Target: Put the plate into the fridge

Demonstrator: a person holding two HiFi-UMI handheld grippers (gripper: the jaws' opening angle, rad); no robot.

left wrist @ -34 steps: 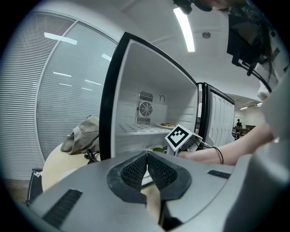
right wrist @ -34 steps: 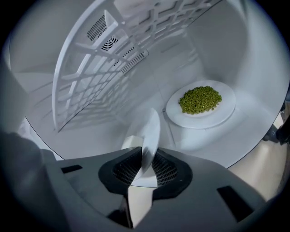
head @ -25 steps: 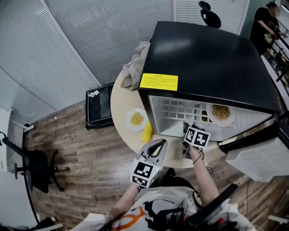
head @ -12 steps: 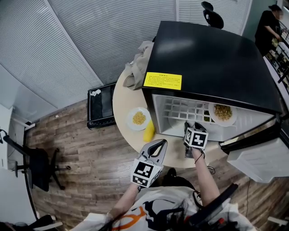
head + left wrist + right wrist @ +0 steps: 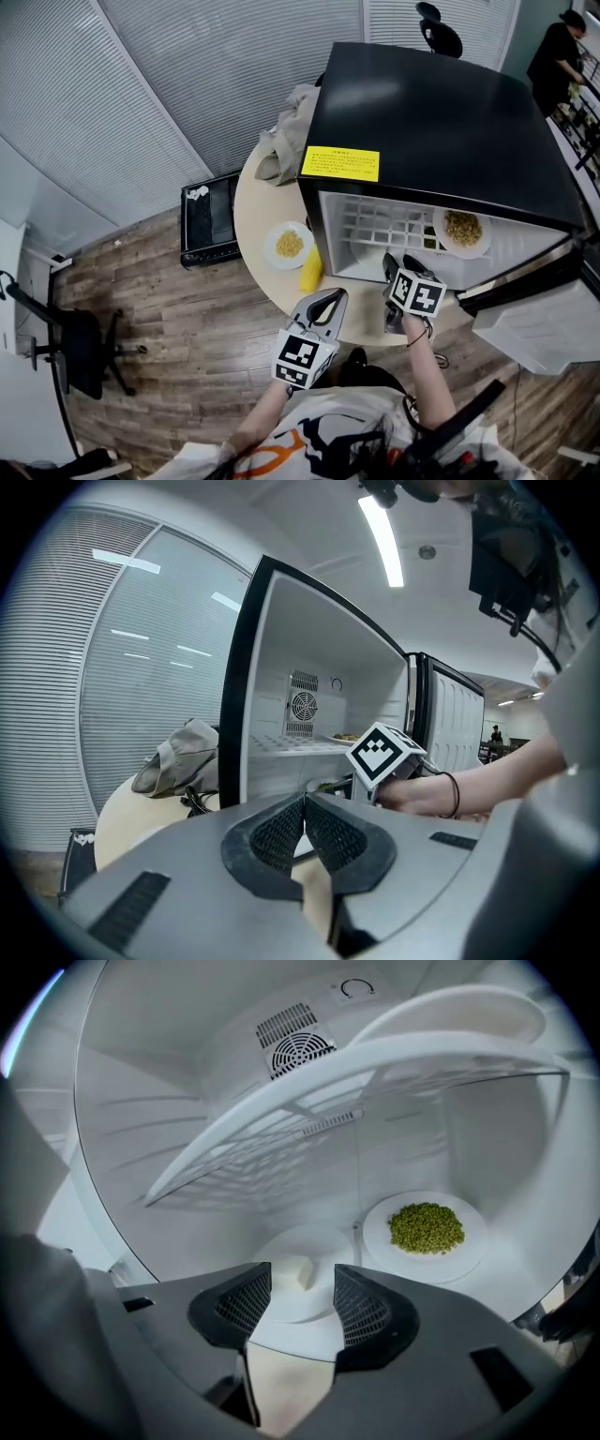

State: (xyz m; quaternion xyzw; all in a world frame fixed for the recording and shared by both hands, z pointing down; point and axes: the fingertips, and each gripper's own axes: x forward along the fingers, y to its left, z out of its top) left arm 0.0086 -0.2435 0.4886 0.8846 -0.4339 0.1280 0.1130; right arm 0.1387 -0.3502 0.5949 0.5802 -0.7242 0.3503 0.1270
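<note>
The left gripper (image 5: pixel 305 803) and the right gripper (image 5: pixel 302 1283) share one build: a smooth grey plastic shell, broad and rounded, with a dark slot moulded into each side. The jaw pads (image 5: pixel 246 1305) are black with a fine mesh texture. Each gripper carries a white cube (image 5: pixel 418 293) printed with black square markers. At the lower middle of the head view the person wears a white top (image 5: pixel 319 433) with a black and orange print. A thin black band (image 5: pixel 453 794) circles the right wrist.
</note>
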